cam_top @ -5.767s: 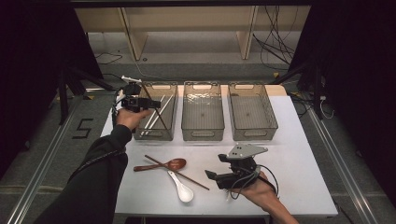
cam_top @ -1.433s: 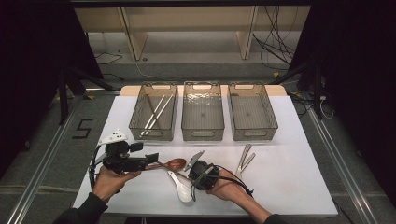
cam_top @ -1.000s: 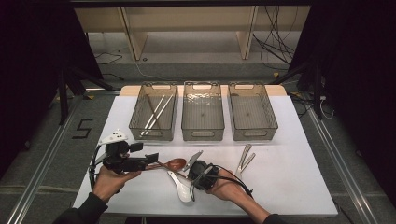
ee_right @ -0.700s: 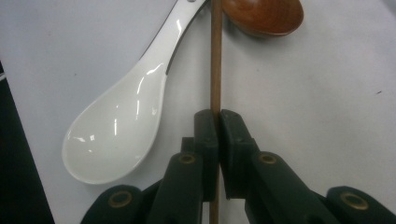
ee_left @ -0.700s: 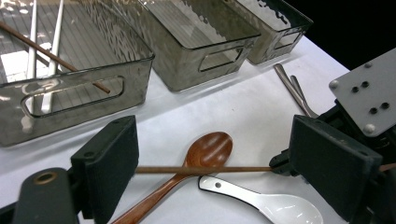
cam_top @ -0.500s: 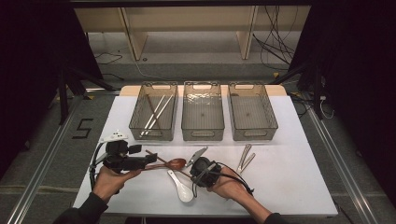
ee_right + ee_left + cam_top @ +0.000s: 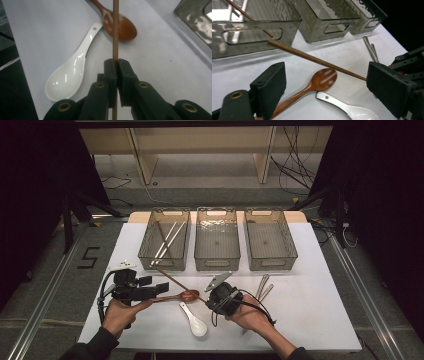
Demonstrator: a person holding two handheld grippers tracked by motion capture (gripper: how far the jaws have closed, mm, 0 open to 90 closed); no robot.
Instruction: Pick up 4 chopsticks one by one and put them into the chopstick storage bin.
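My right gripper [image 7: 210, 301] [image 7: 116, 62] is shut on a brown wooden chopstick [image 7: 175, 281] [image 7: 115, 30] [image 7: 312, 58]. The stick slants up off the white table [image 7: 310, 320] toward the left bin [image 7: 150, 251]. My left gripper [image 7: 155, 286] [image 7: 324, 72] is open, its jaws wide apart on either side of a wooden spoon [image 7: 187, 296] [image 7: 322, 80] [image 7: 122, 27] that lies on the table. A white ceramic spoon [image 7: 195, 322] [image 7: 352, 111] [image 7: 70, 77] rests just in front of it.
Three clear bins stand in a row at the back: the left one holds pale chopsticks [image 7: 167, 240] and a brown one, while the middle bin [image 7: 216, 262] and right bin [image 7: 272, 265] look bare. Two metal chopsticks [image 7: 263, 287] [image 7: 369, 47] lie right of my right gripper.
My left gripper came back from the left bin to the wooden spoon. My right gripper crossed to the brown chopstick, closed on it and has now raised it slightly.
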